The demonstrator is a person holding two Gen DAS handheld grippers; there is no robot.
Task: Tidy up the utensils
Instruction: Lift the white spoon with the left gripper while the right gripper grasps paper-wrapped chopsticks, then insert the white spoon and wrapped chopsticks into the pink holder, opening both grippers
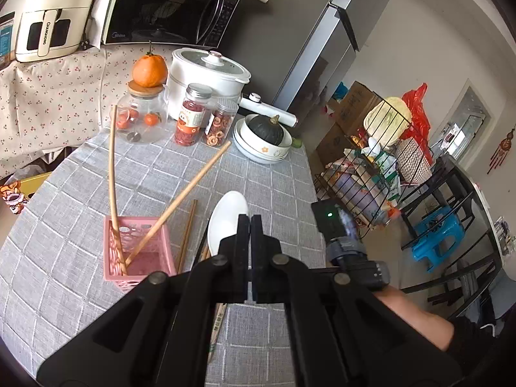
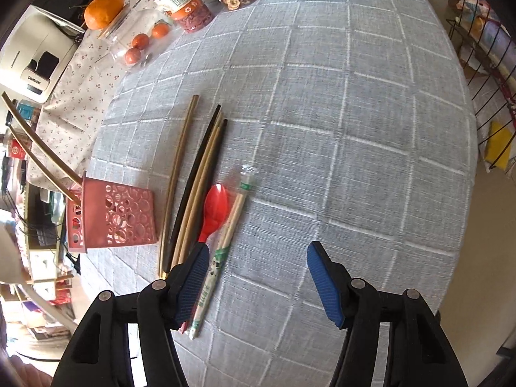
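Note:
My left gripper [image 1: 250, 222] is shut on a white spoon [image 1: 225, 219] and holds it above the grey checked tablecloth [image 1: 258, 174], bowl pointing away. A pink perforated basket [image 1: 135, 251] [image 2: 113, 216] stands just to its left with two long wooden chopsticks [image 1: 111, 167] leaning out. Beside the basket lie tan and black chopsticks [image 2: 180, 177], a red spoon [image 2: 214, 206] and paper-wrapped chopsticks [image 2: 222, 248]. My right gripper [image 2: 258, 277] hangs open over the cloth. Its left finger [image 2: 193, 277] is over the red spoon's handle, with the wrapped chopsticks just inside it.
Along the far side of the table stand a glass jar [image 1: 142, 119] with an orange on its lid, two jars of dried fruit [image 1: 193, 119], a white pot [image 1: 209, 77] and stacked bowls [image 1: 261, 151] holding a squash. A wire rack [image 1: 361, 174] stands off the right edge.

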